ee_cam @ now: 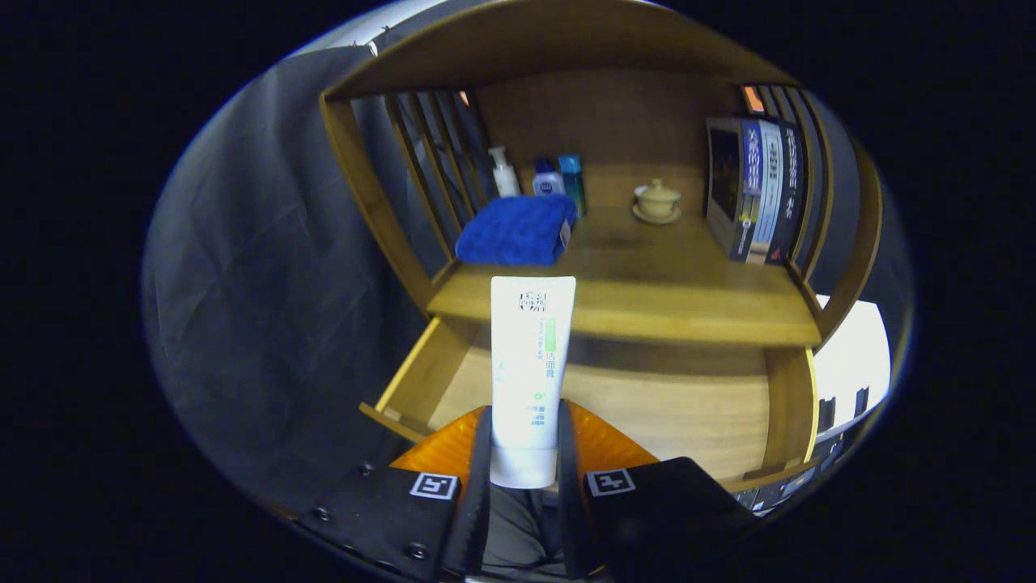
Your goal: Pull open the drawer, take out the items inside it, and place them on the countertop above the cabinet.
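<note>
The gripper is clamped on a white plastic tube with green print, held upright above the open wooden drawer. The tube hides part of the drawer's inside and the wooden countertop's near edge. Farther left lies a folded blue towel.
</note>
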Tool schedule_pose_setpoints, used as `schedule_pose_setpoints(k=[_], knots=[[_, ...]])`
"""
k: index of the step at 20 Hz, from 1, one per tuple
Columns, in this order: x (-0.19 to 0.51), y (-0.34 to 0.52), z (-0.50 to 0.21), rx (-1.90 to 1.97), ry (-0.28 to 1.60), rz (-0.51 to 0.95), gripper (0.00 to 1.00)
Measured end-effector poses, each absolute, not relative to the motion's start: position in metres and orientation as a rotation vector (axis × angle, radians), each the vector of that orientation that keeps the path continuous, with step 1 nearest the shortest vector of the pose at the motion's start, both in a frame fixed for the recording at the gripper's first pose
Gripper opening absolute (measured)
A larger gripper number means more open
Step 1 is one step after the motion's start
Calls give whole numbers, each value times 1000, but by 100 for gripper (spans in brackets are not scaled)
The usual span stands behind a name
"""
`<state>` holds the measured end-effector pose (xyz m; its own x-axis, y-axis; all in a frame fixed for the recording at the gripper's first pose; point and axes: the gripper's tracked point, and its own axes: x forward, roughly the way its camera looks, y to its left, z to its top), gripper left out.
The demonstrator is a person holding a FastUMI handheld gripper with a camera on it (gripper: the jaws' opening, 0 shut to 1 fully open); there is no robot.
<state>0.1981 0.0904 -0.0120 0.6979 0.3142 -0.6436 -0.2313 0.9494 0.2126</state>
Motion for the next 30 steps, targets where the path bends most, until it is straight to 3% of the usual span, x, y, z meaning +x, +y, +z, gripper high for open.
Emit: schedule_pose_setpoints(k=[5, 11, 19, 30], knots=[[271, 75, 8, 110, 613, 223, 44], [357, 49, -24, 57, 596, 110, 44], [377, 38, -86, 53, 771, 39, 44], [394, 38, -110, 93, 772, -20, 50]])
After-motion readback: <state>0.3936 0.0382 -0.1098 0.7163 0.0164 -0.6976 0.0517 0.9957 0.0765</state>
